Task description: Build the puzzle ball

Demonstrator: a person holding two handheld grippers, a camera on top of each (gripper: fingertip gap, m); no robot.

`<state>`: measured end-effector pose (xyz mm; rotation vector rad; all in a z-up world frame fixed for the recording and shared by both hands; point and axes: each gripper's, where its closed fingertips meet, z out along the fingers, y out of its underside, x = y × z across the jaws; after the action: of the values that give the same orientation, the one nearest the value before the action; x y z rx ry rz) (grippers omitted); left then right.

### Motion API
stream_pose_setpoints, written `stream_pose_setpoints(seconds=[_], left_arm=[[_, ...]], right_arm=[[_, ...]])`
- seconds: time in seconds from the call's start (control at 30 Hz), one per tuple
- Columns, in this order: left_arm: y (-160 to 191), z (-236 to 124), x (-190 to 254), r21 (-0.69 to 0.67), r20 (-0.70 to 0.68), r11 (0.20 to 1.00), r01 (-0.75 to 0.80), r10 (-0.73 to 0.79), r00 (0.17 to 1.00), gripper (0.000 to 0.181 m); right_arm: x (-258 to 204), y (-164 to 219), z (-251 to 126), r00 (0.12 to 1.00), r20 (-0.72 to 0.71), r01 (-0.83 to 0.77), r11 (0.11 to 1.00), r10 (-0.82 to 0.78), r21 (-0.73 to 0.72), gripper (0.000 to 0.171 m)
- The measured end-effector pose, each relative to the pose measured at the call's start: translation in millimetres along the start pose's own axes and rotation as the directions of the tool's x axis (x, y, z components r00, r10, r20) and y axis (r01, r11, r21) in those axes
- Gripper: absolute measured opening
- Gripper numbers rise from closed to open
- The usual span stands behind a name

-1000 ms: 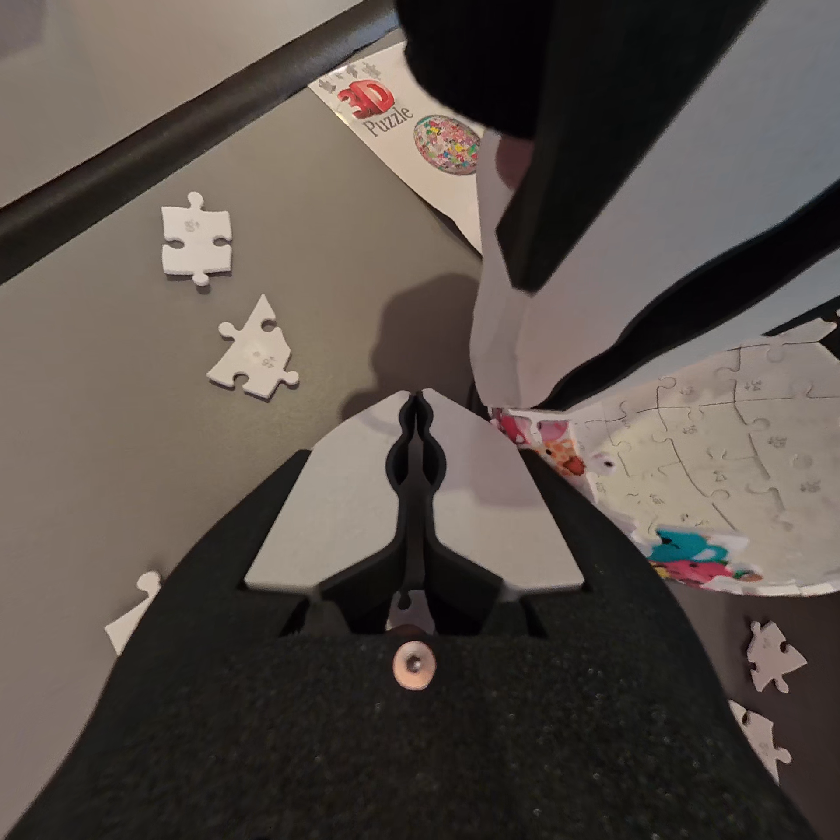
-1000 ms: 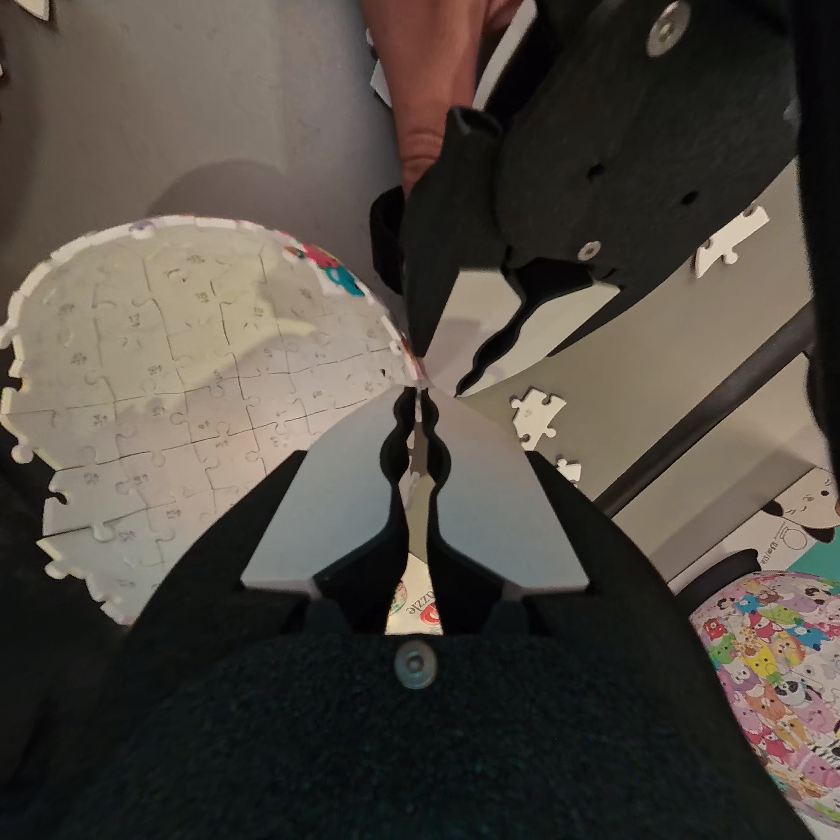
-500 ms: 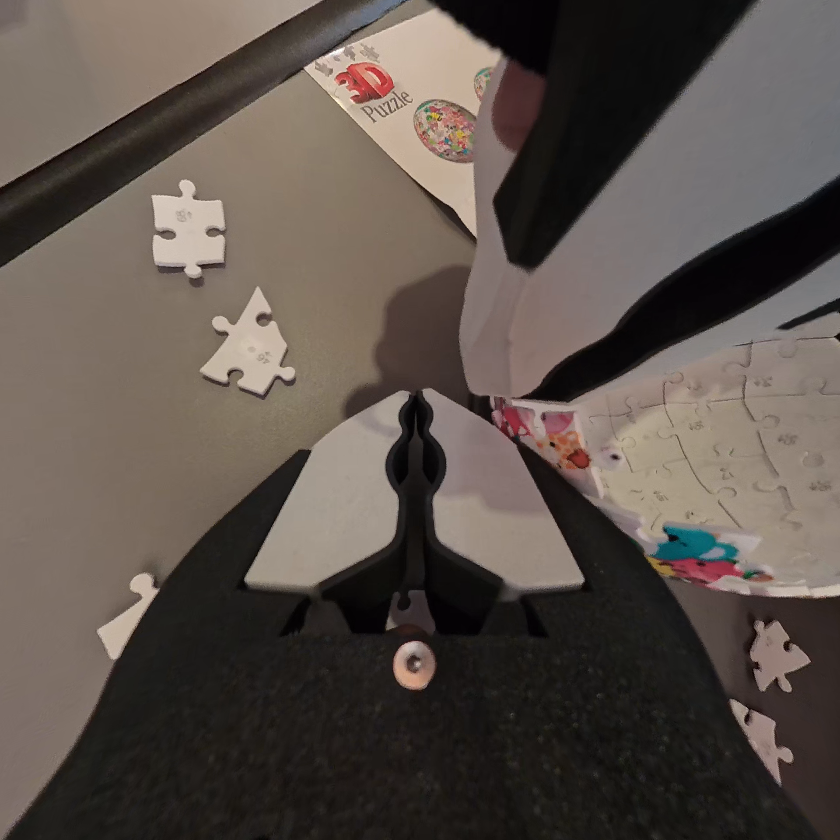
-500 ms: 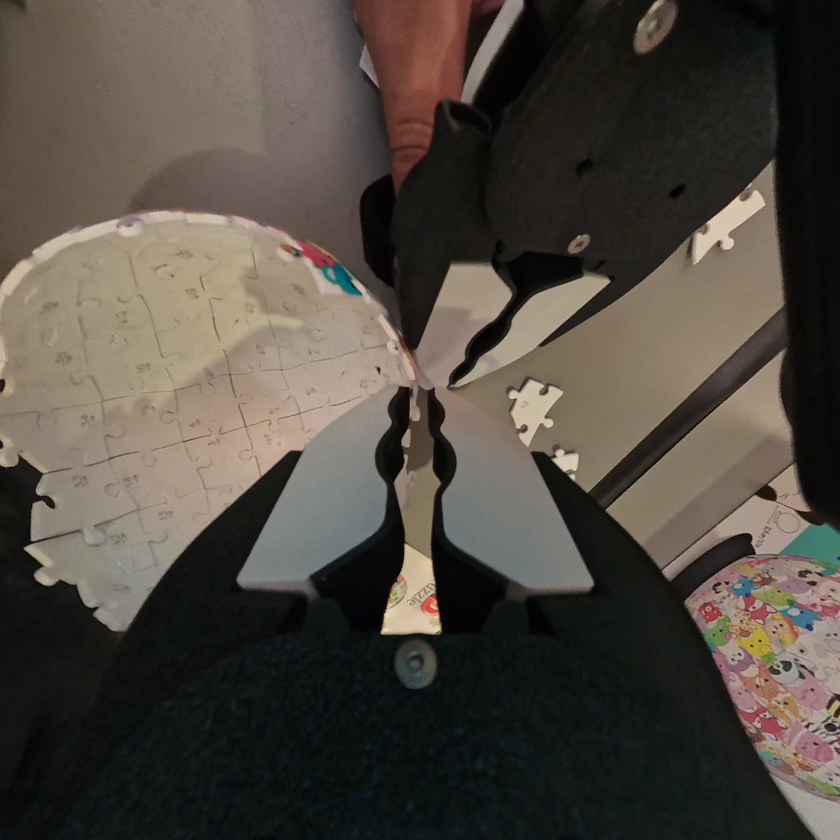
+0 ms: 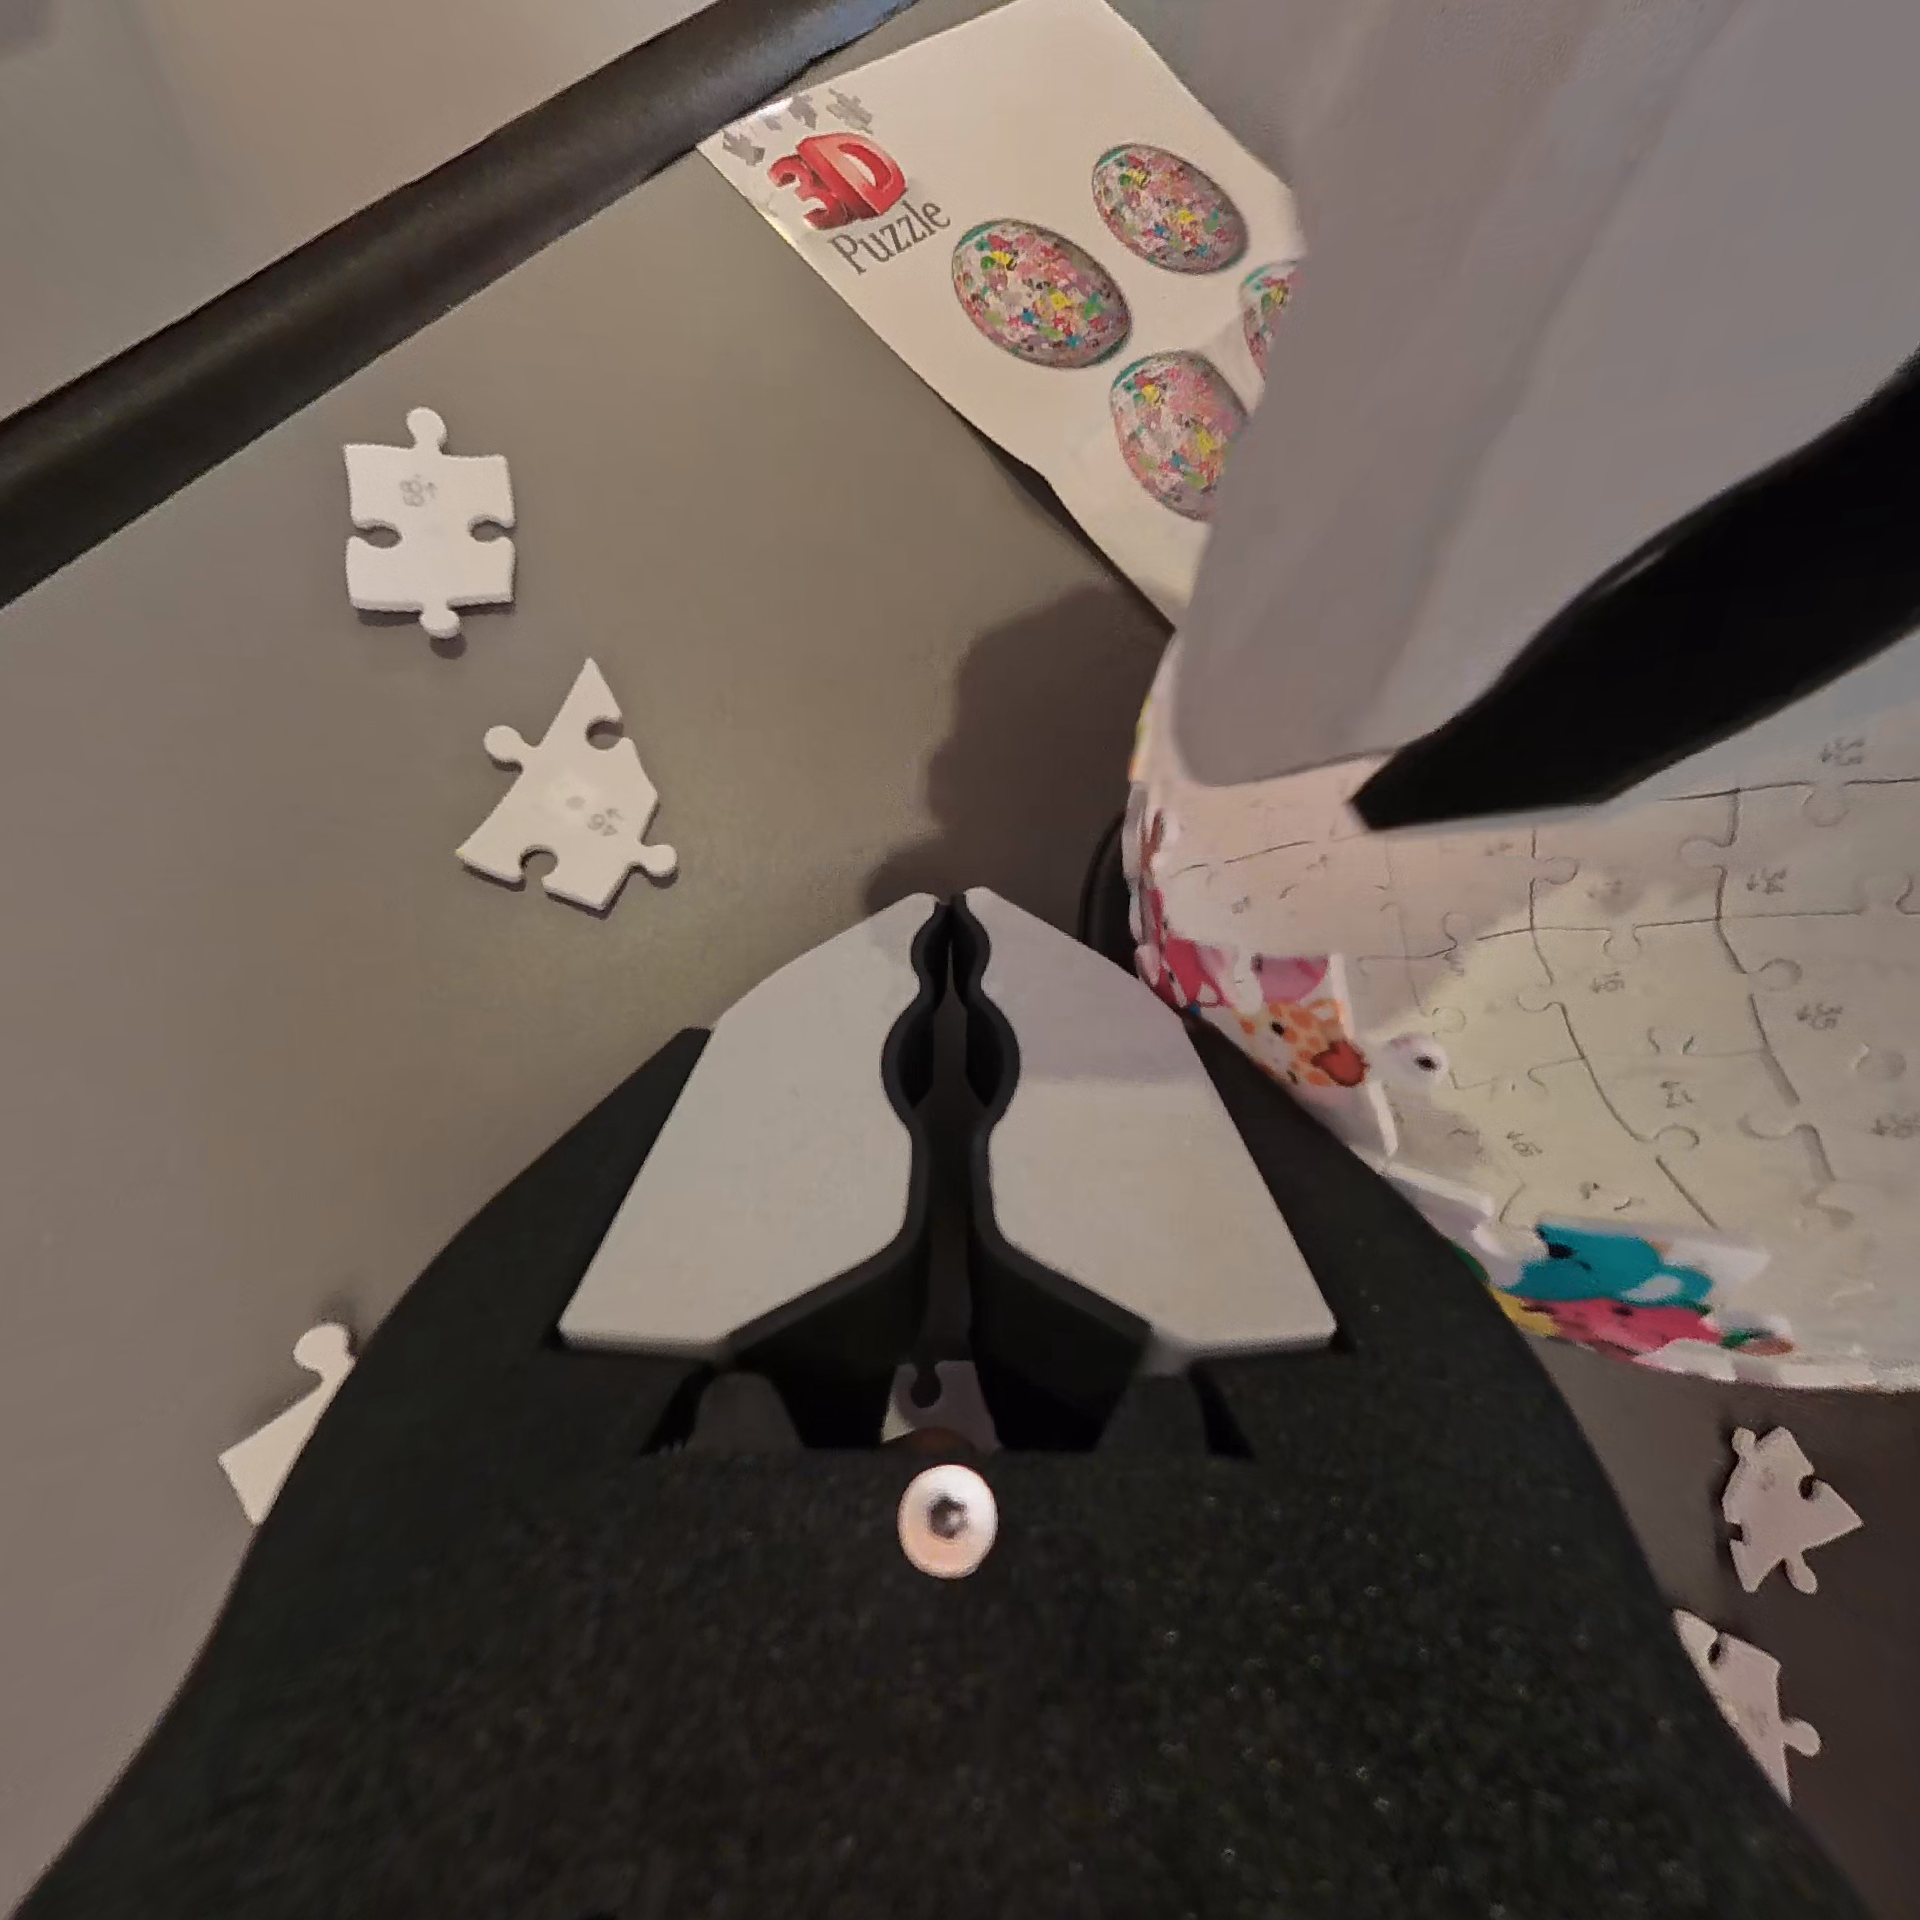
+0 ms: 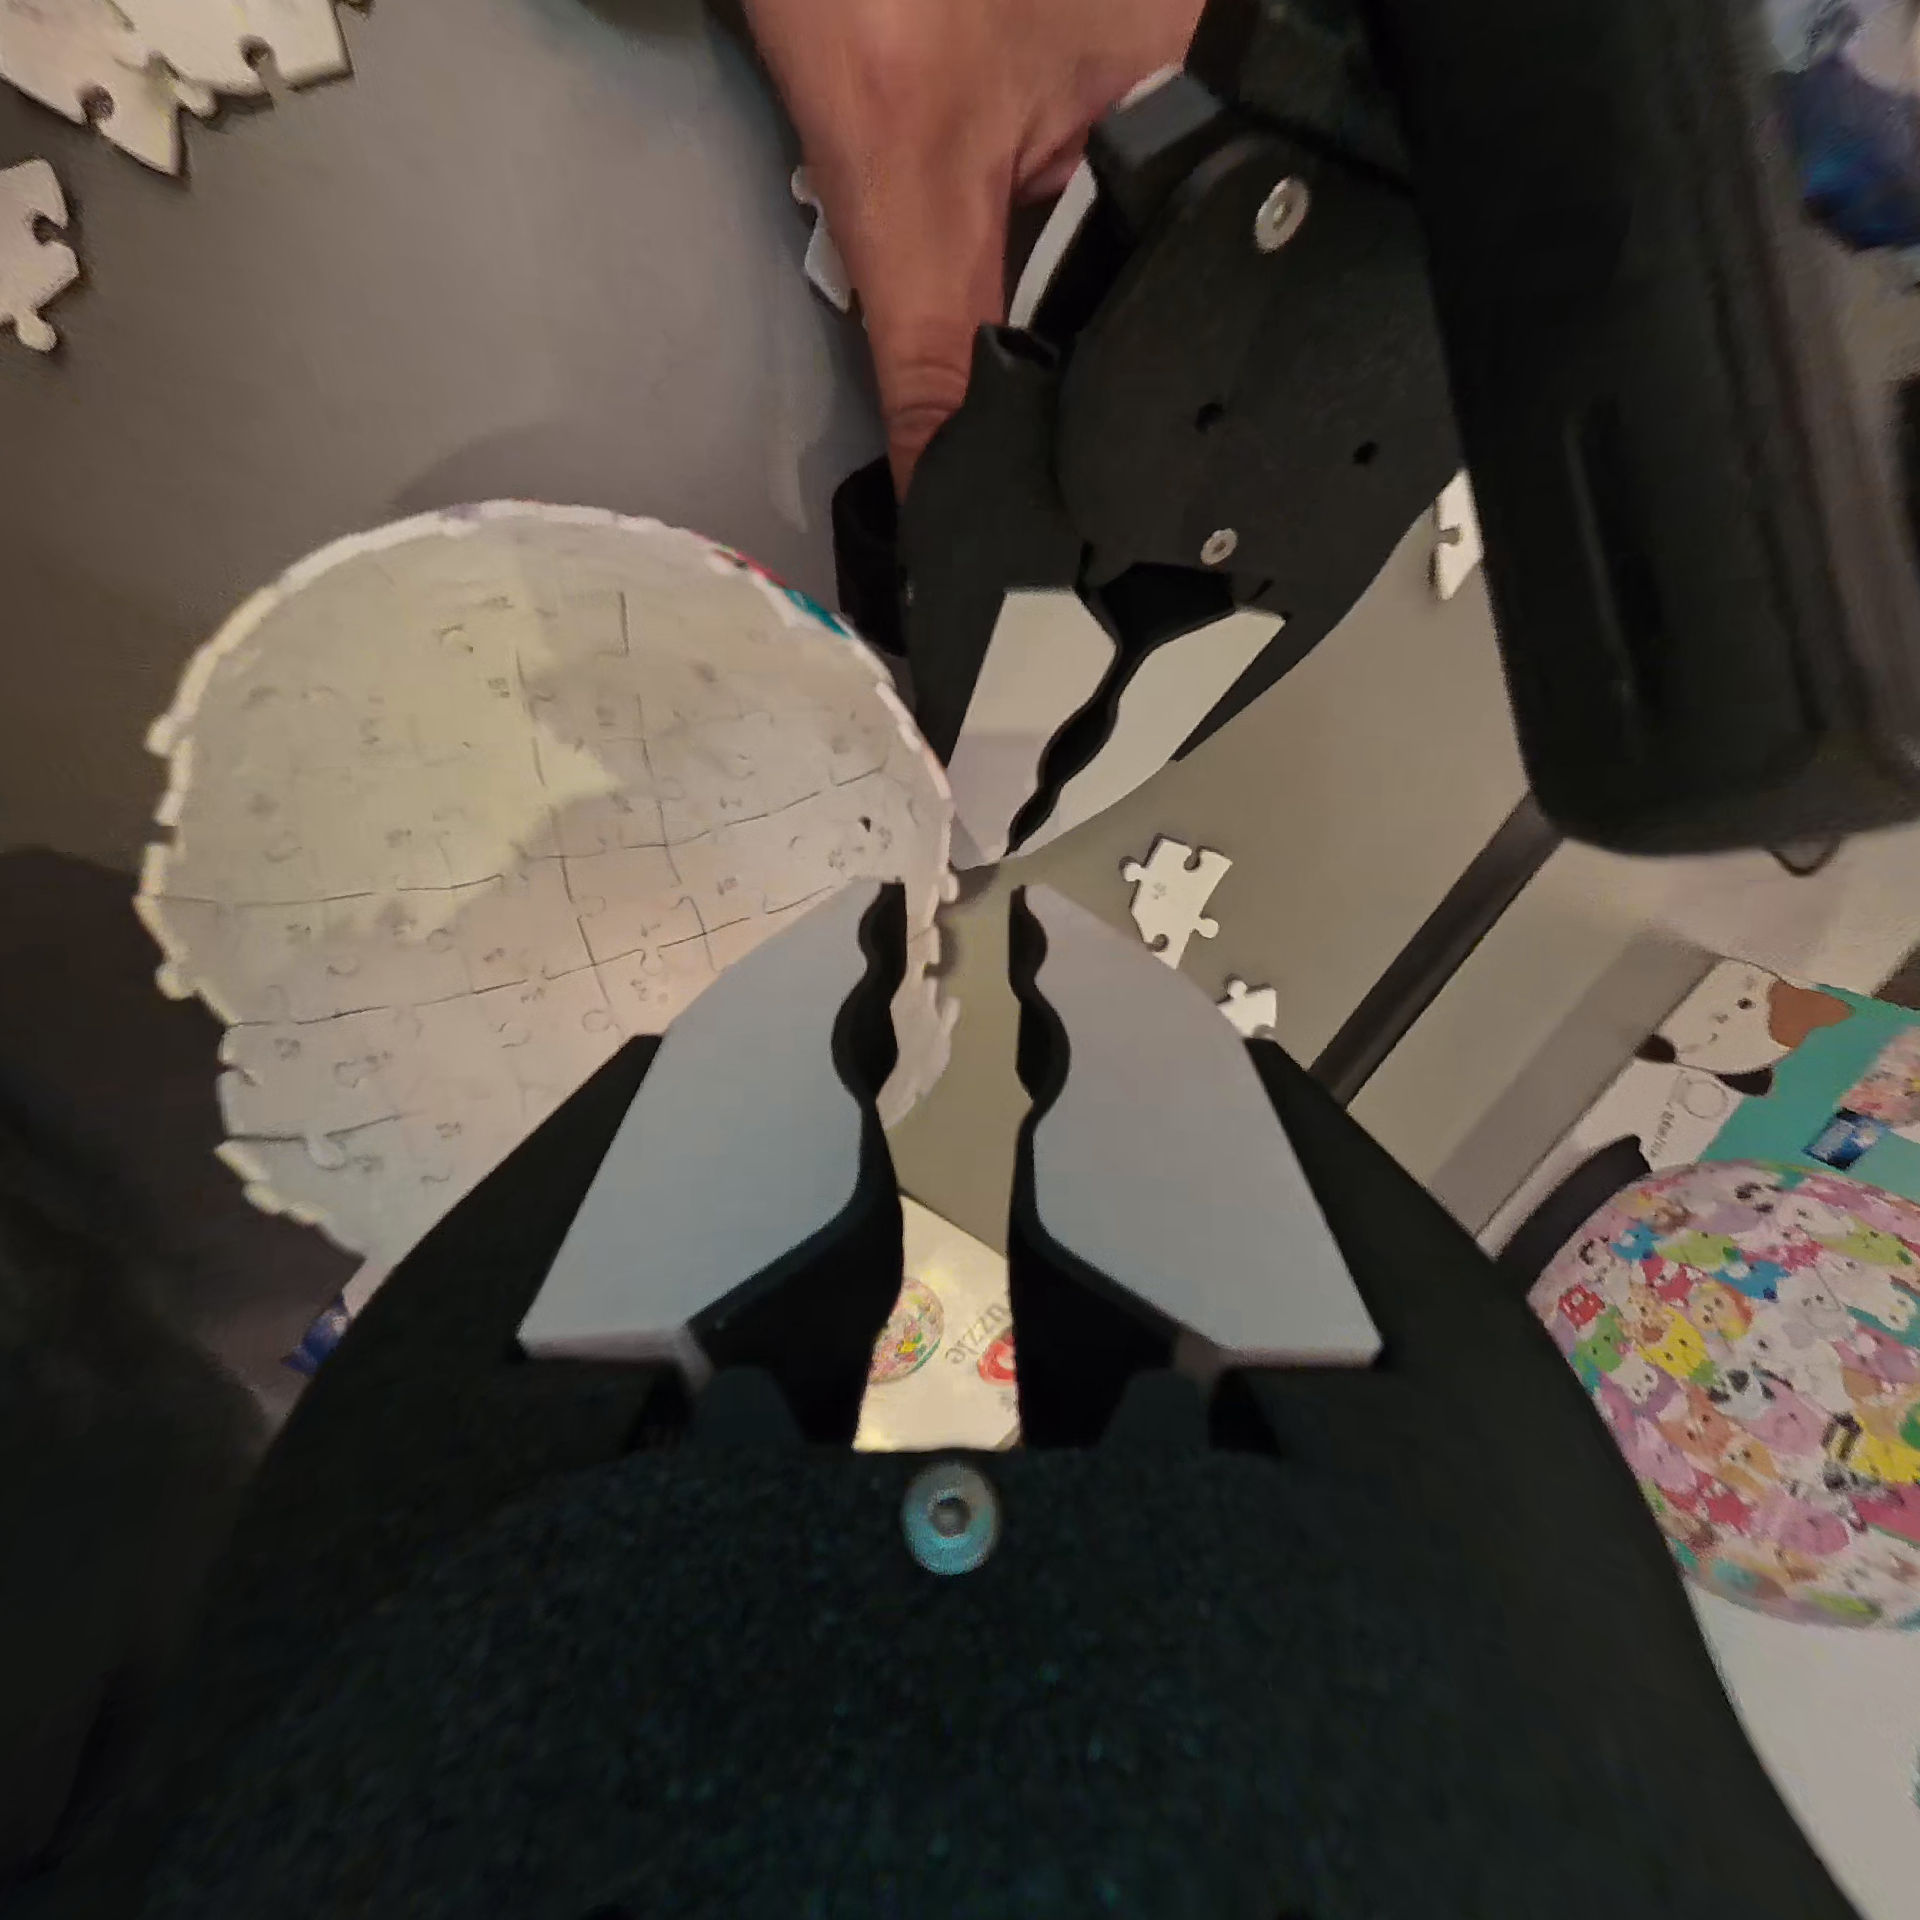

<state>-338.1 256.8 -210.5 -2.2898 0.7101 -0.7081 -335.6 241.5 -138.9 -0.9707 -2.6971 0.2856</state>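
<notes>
The half-built puzzle ball [image 6: 499,862] is a white shell lying open side up, with colourful print on its outside [image 5: 1288,1029]. My right gripper [image 6: 961,914] is open, and the shell's rim lies between its jaws. It also shows at the top right of the left wrist view [image 5: 1283,795], over the rim. My left gripper [image 5: 951,909] is shut with nothing seen between its tips, just left of the shell. In the right wrist view the left gripper [image 6: 997,847] points at the same spot on the rim, and a hand [image 6: 935,208] holds it.
Loose white pieces [image 5: 429,520] [image 5: 571,800] lie on the grey table left of the shell, and more [image 5: 1782,1507] at lower right. A printed leaflet [image 5: 1039,260] lies behind. The puzzle box [image 6: 1745,1403] is at the right. A joined patch of pieces [image 6: 156,62] lies at the far left. The grippers' ends are close to 7 cm from one another.
My right gripper has opened its jaws around the shell's rim. The left gripper has stayed shut, and the shell has shifted slightly in both views.
</notes>
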Motion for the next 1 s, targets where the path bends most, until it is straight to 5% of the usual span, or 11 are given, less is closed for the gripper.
stream_pose_setpoints(seconds=[0.2, 0.37, 0.47, 0.57, 0.6, 0.67, 0.77, 0.87, 1.0], left_arm=[[-4, 3, -1, 0.003, -0.014, 1.000, 0.005, -0.005, 1.000, 0.000], [-6, 5, -3, 0.012, 0.001, 1.000, 0.007, -0.007, 1.000, 0.000], [-7, 4, -4, 0.021, 0.020, 1.000, 0.004, -0.004, 1.000, 0.000], [-7, 4, -4, 0.020, 0.014, 1.000, 0.009, -0.009, 1.000, 0.000], [-6, 4, -4, 0.021, 0.011, 1.000, 0.010, -0.011, 1.000, 0.000], [-6, 3, -3, 0.022, 0.007, 1.000, 0.014, -0.014, 1.000, 0.000], [-5, 3, -3, 0.023, 0.007, 1.000, 0.014, -0.015, 1.000, 0.000], [-5, 2, -3, 0.023, 0.012, 1.000, 0.010, -0.011, 1.000, 0.000], [-4, 2, -3, 0.023, 0.017, 1.000, 0.007, -0.008, 1.000, 0.000]], right_arm=[[-4, -7, -56, 0.957, -0.288, 0.035, 0.998, -0.016, 0.060, 0.000], [-4, -21, -96, 0.761, -0.519, -0.257, 0.916, 0.389, 0.310, 0.000], [-5, -20, -106, 0.463, -0.550, -0.484, 0.718, 0.695, 0.500, 0.000], [-17, -28, -98, 0.175, -0.361, -0.622, 0.387, 0.916, 0.680, 0.000], [-23, -33, -87, 0.143, -0.289, -0.680, 0.306, 0.947, 0.666, 0.000], [-33, -26, -73, 0.128, -0.294, -0.786, 0.277, 0.947, 0.552, 0.000], [-57, -13, -56, 0.218, -0.286, -0.891, 0.310, 0.933, 0.332, 0.000], [-81, -48, -49, 0.299, -0.077, -0.851, 0.302, 0.951, 0.429, 0.000], [-104, -48, -46, 0.179, -0.132, -0.748, 0.222, 0.975, 0.625, 0.000]])
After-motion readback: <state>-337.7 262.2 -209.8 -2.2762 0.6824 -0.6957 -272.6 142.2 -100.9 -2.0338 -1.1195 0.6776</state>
